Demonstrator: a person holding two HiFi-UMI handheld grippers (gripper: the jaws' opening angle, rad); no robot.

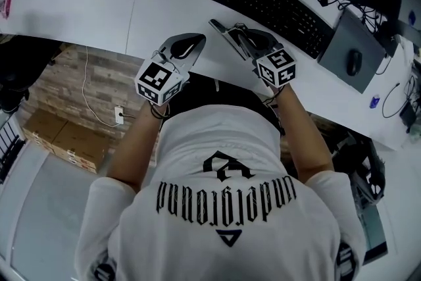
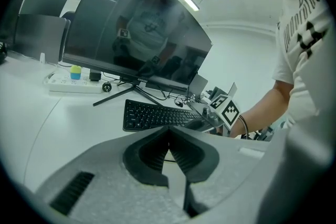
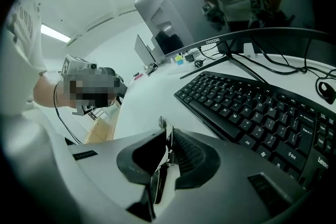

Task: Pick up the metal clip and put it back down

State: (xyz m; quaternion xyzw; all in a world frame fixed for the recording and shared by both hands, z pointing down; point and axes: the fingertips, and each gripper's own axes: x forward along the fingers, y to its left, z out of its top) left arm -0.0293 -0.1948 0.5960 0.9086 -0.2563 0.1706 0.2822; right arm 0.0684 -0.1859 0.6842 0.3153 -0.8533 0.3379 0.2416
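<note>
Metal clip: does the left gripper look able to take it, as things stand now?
Probably not. The metal clip is clamped in the tongs of the right gripper, only a small tip showing past them; the left gripper is held apart, its own tongs shut.

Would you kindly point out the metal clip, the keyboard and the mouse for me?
metal clip [image 3: 169, 147], right gripper view, its shiny edge between the jaws.
keyboard [image 1: 270, 6], head view, middle of the keys.
mouse [image 1: 354, 62], head view, its top.

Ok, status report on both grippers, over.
Left gripper shut, empty. Right gripper shut on metal clip. Keyboard close alongside right gripper.
</note>
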